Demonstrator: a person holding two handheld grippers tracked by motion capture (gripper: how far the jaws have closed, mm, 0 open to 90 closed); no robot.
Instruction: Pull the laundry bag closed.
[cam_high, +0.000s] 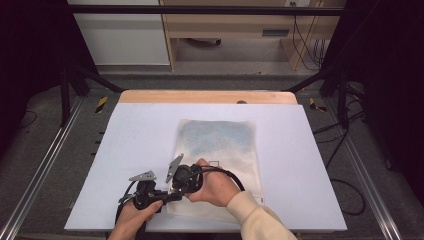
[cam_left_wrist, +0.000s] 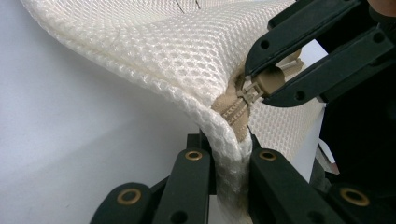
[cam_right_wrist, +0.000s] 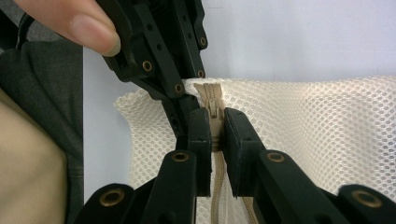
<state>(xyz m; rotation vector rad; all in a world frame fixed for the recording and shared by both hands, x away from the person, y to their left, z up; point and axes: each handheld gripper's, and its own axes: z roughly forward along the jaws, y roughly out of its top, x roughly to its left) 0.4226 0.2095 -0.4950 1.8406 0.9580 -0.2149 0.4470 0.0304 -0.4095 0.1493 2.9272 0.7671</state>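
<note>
At a white table (cam_high: 125, 150), a person works 2 hand-held grippers on a cream mesh bag (cam_high: 220, 145) that lies flat near the middle of the surface, its near-left corner lifted off the table. In the high view the left gripper (cam_high: 167, 196) and the right gripper (cam_high: 176, 186) sit just beside each other at that corner, each held in a hand coming in from the near edge, the right arm in a cream sleeve (cam_high: 257, 220).

The left gripper view shows the left gripper (cam_left_wrist: 229, 154) clamped on the bag's (cam_left_wrist: 154, 51) folded corner edge, the mesh pinched tight between its 2 black jaws just below the end of the tan zipper (cam_left_wrist: 233, 114). Above it, the right gripper (cam_left_wrist: 280, 77) has its jaws closed on the tan zipper pull (cam_left_wrist: 273, 79).

The right gripper view shows the right gripper (cam_right_wrist: 215, 130) pressed together on the zipper pull (cam_right_wrist: 215, 112) at the top of the zipper (cam_right_wrist: 217, 205), which runs down between its jaws across the mesh bag (cam_right_wrist: 327, 130). The left gripper (cam_right_wrist: 180, 95) grips the bag's edge just beside the pull, a thumb (cam_right_wrist: 79, 23) resting on its body.
</note>
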